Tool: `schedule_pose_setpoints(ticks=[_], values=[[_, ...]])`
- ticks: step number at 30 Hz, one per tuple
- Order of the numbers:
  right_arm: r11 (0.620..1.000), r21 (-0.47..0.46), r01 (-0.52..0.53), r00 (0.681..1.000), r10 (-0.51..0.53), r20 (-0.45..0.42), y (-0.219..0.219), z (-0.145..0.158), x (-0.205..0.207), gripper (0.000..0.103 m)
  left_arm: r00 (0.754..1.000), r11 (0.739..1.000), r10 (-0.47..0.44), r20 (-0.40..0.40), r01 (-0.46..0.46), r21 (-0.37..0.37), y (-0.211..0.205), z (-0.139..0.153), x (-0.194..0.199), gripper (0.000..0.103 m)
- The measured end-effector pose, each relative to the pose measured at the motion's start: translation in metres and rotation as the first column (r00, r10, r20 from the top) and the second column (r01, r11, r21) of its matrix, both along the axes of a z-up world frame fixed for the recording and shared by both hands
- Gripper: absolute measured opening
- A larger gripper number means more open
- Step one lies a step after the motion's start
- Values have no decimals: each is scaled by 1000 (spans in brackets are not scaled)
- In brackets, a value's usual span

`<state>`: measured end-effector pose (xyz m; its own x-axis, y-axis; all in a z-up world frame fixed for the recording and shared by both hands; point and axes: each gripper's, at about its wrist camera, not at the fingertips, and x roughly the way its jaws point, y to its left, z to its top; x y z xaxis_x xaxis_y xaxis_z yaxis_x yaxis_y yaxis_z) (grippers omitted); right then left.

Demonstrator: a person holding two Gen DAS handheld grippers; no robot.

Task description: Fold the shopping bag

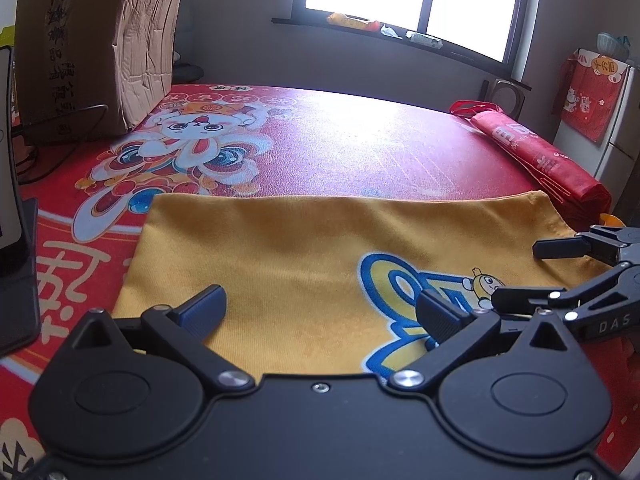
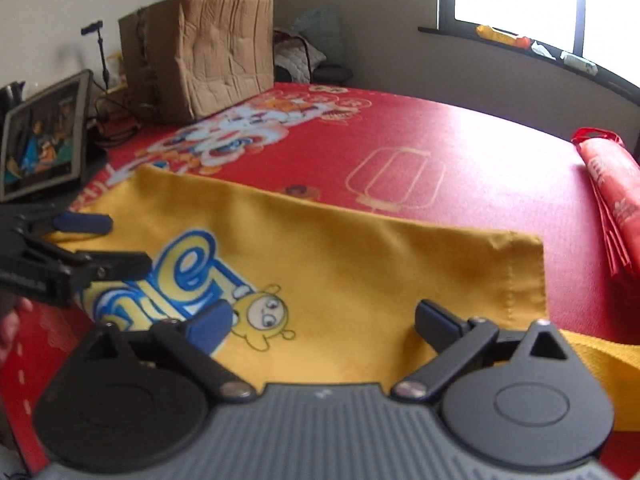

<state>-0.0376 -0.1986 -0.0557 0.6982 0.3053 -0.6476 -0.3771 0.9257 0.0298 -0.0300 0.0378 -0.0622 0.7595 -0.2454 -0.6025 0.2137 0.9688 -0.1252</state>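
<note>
The yellow shopping bag (image 1: 280, 248) lies flat on the red printed mat (image 1: 360, 140), folded into a wide band with a blue logo and a cartoon figure on top. My left gripper (image 1: 320, 302) is open just above the bag's near edge, with nothing between its fingers. My right gripper (image 1: 516, 273) comes in from the right, open, over the bag's right end. In the right wrist view the right gripper (image 2: 324, 316) hangs open over the bag (image 2: 360, 264), and the left gripper (image 2: 128, 242) is open at the bag's left end. A yellow strap (image 2: 600, 356) trails off to the right.
A folded red bag (image 1: 532, 152) lies at the mat's right edge. A large cardboard box (image 1: 100, 52) stands at the far left corner, and a tablet (image 2: 44, 140) leans in front of it with cables beside it. Part of a hand (image 2: 8, 320) shows behind the left gripper.
</note>
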Motion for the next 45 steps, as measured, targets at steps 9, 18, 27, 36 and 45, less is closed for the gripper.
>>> schedule_pose_setpoints(ticks=[9, 18, 27, 36, 45], values=[[1000, 10, 9, 1000, -9, 11, -19, -6, -3, 102, 1000, 1000, -2, -3, 2, 16, -2, 0, 1, 102], [1000, 9, -3, 1000, 3, 11, -29, -6, -3, 102, 999, 997, -39, -8, 39, 60, -10, -1, 3, 102], [1000, 10, 7, 1000, -7, 7, -52, -6, -8, 102, 993, 989, -121, -11, 122, 82, -24, -3, 1, 102], [1000, -8, 28, 999, -28, 20, -52, -6, -10, 102, 997, 997, -72, -14, 72, 15, -7, 2, -5, 103], [988, 141, -62, 987, 39, 159, -48, 13, -37, 102, 997, 997, -74, 10, 74, 35, 11, 9, -20, 103]])
